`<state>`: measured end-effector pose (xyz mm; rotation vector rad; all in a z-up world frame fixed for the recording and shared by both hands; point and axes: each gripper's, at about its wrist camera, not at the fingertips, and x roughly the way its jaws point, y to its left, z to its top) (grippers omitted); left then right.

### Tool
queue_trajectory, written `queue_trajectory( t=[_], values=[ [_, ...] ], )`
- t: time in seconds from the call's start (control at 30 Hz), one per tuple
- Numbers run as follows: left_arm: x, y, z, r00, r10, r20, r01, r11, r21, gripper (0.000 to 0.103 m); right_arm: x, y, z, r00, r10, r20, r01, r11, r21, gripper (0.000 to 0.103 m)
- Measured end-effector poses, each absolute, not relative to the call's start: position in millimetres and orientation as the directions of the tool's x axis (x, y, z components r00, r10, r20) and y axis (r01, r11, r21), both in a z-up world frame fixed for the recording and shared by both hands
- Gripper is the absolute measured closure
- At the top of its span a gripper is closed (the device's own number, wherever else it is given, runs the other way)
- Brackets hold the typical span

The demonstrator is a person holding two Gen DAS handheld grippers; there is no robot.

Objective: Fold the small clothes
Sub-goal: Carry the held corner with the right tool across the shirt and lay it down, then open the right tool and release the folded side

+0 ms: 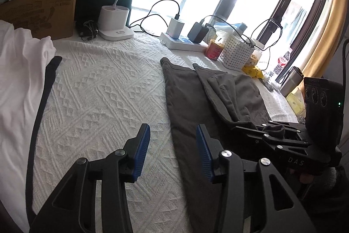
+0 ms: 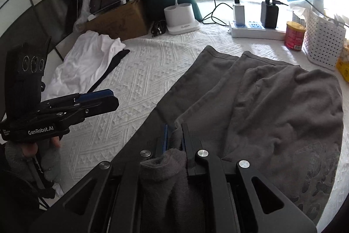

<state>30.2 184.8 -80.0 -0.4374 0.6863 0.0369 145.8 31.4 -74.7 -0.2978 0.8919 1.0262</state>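
Right tool [image 2: 174,137] clamped on fuzzy grey garment [image 2: 272,102]; left tool [image 1: 173,152] half-open, empty, above knitted white cover [image 1: 104,91].

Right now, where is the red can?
In both views the red can stands at the table's far right, between the white power strip and the white perforated basket.

Along the bedspread's [image 2: 139,80] far edge: cardboard box [image 2: 122,19], lamp base [image 2: 182,19], power strip [image 2: 255,31], red can [image 2: 295,36], white basket [image 2: 325,40].

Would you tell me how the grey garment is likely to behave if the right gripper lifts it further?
The grey garment will probably drape limply; it already bunches between the right gripper pads. Its fleecy surface likely grips rather than slips. The unheld part may drag across the white cover.
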Motion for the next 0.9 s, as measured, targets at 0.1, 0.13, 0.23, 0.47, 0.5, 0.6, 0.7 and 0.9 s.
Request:
queue_trajectory(
  t=[0.1, 0.13, 0.23, 0.47, 0.5, 0.6, 0.7, 0.9],
  values=[
    [26.7, 187.0, -77.4, 0.78, -0.098, -0.619, -0.187, 0.907, -0.378, 0.06, 135.9, 32.8, -78.3, 0.163, 0.61, -0.775, -0.86, 0.473, 0.191, 0.087],
    [26.0, 186.6, -76.3, 0.781, -0.096, -0.617, -0.187, 0.907, -0.378, 0.059, 132.0, 33.5, -79.4, 0.145, 0.608, -0.781, -0.87, 0.454, 0.193, 0.087],
    [27.4, 180.9, -73.3, 0.781, -0.098, -0.617, -0.178, 0.912, -0.37, 0.059, 118.3, 33.5, -78.8, 0.112, 0.605, -0.788, -0.891, 0.412, 0.189, 0.063],
    [40.9, 153.1, -68.1, 0.762, -0.141, -0.632, -0.121, 0.928, -0.353, 0.059, 97.7, 4.2, -52.9, 0.116, 0.663, -0.74, -0.912, 0.366, 0.185, 0.047],
    [44.4, 148.7, -69.2, 0.755, -0.151, -0.638, -0.112, 0.929, -0.353, 0.059, 101.3, -5.4, -48.3, 0.133, 0.67, -0.731, -0.904, 0.384, 0.187, 0.047],
    [56.8, 135.0, -74.7, 0.731, -0.178, -0.659, -0.09, 0.932, -0.352, 0.059, 118.6, -38.5, -36.5, 0.214, 0.679, -0.702, -0.865, 0.465, 0.186, 0.047],
    [71.5, 123.5, -78.3, 0.712, -0.2, -0.673, -0.069, 0.934, -0.35, 0.059, 141.6, -73.1, -33.0, 0.299, 0.659, -0.69, -0.81, 0.557, 0.18, 0.047],
    [106.4, 112.9, -79.0, 0.68, -0.209, -0.703, -0.043, 0.945, -0.323, 0.059, 185.1, -131.6, -37.8, 0.422, 0.58, -0.697, -0.686, 0.707, 0.174, 0.047]
  ],
)
